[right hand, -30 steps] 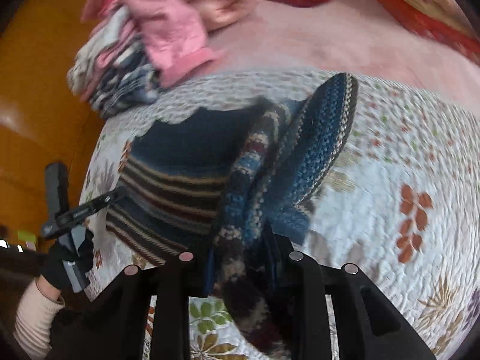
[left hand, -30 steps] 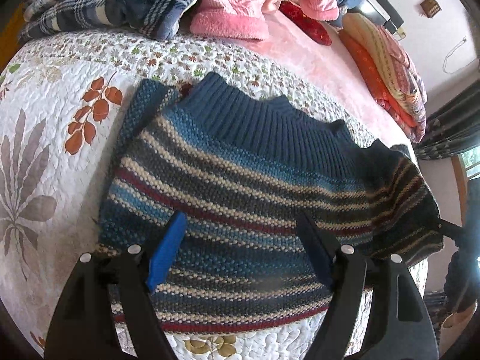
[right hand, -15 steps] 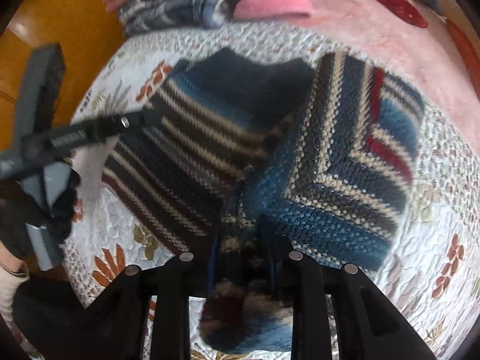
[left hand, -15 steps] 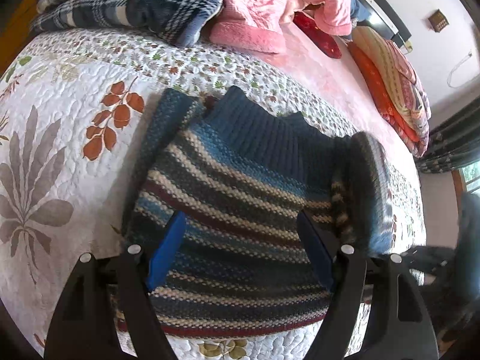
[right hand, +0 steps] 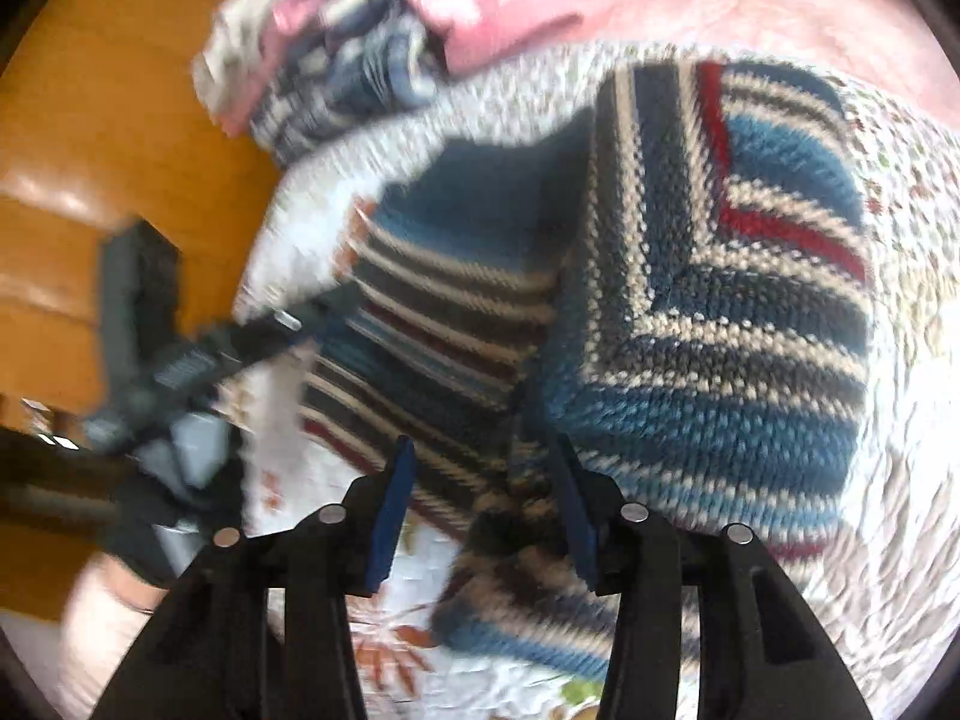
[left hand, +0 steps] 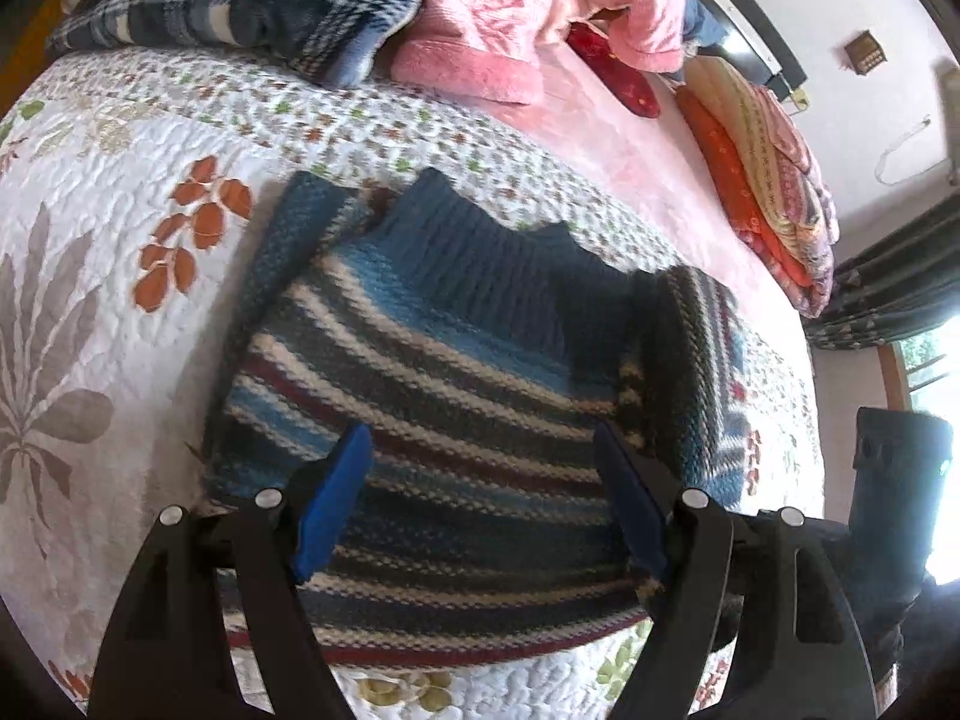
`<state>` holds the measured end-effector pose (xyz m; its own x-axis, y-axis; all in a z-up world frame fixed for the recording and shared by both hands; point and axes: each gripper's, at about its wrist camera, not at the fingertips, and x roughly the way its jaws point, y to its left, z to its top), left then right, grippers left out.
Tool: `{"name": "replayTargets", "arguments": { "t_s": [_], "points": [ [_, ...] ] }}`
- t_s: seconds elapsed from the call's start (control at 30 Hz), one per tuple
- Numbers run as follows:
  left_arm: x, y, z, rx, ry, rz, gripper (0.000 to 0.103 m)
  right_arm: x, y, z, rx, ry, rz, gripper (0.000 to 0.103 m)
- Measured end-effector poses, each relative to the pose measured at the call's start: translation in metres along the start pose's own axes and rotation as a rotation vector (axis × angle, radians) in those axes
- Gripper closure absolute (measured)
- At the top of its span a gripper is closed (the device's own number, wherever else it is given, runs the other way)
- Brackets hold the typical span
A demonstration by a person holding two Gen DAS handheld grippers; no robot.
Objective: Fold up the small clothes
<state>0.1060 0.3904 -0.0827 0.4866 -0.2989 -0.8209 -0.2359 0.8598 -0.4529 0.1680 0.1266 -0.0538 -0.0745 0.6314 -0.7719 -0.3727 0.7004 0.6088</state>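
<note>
Striped knit sweater [left hand: 456,396] is lying flat on the bed, near the edge closest to the person, ribbed navy collar pointing toward the pile of clothes further up. One side is already lying folded inward: in the right wrist view the folded side panel [right hand: 738,276] is resting on top of the body, its stripes running at an angle to those beneath. The opposite sleeve [left hand: 282,252] is sitting tucked along the body's edge, partly showing. Judgement: side folds look largely done; the hem-to-collar fold is not yet made, and the unfolded pile is waiting.

Left gripper [left hand: 480,504] is hovering over the lower body of the sweater, jaws spread wide, nothing between them. Right gripper [right hand: 480,510] is likewise standing with jaws apart above the sweater's near edge; image blurred, no cloth appears pinched.

Surface: white quilted bedspread [left hand: 90,228] with leaf print, a pink sheet [left hand: 630,144] beyond it. Plaid blanket [left hand: 240,6] and pink garments [left hand: 492,6] are lying heaped at the far side; folded quilts [left hand: 774,180] near the wall. Orange wooden floor [right hand: 120,90] beside the bed; a curtain and window at the right.
</note>
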Motion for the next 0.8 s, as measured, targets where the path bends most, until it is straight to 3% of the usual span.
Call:
{"name": "replayTargets", "arguments": {
  "t_s": [0.13,0.33,0.4,0.53,0.63,0.8],
  "points": [
    [0.006,-0.021,-0.003,0.013,0.016,-0.067,0.026,-0.048,-0.012,-0.012,0.028,-0.072,-0.002,0.056],
    [0.025,-0.054,-0.012,0.084,0.088,-0.109,0.02,-0.091,-0.07,-0.051,0.124,-0.123,-0.054,0.055],
    [0.034,-0.059,-0.013,0.084,0.106,-0.125,0.02,-0.09,-0.09,-0.062,0.155,-0.127,-0.068,0.055],
    [0.055,-0.071,-0.017,0.124,0.161,-0.109,0.02,-0.07,-0.127,-0.069,0.258,-0.054,-0.082,0.056],
    [0.068,-0.076,-0.017,0.138,0.177,-0.087,0.02,-0.063,-0.126,-0.063,0.226,-0.045,-0.067,0.056],
    [0.086,-0.086,-0.016,0.119,0.199,-0.119,0.02,-0.06,-0.118,-0.056,0.183,-0.051,-0.067,0.055]
  ]
}}
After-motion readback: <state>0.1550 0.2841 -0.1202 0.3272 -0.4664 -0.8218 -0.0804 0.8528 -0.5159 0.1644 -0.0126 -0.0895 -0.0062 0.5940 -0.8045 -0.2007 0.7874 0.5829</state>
